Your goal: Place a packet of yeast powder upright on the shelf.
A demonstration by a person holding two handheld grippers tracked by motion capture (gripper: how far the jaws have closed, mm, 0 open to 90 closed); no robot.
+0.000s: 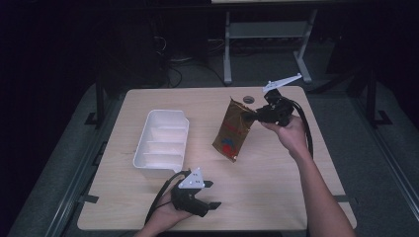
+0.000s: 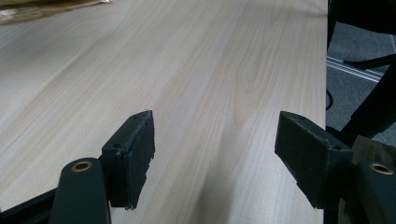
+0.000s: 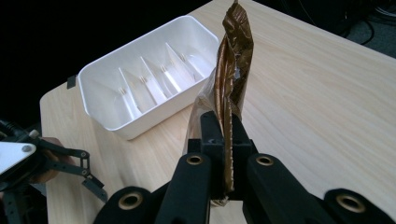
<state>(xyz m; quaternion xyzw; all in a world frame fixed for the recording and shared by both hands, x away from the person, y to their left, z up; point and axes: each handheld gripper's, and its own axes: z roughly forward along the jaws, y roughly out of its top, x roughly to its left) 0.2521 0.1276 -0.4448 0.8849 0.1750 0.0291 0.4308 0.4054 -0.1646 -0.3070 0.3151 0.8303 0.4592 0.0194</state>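
While the right gripper pinches a brown foil pouch by its edge, the pouch hangs clear of the table, long axis near upright, just right of the white divided bin. Left gripper rests near the front edge, well apart from both. Left gripper view: jaws apart, nothing between them. Right gripper view: jaws clamped on the pouch, bin beyond; the pouch's lower end is hidden.
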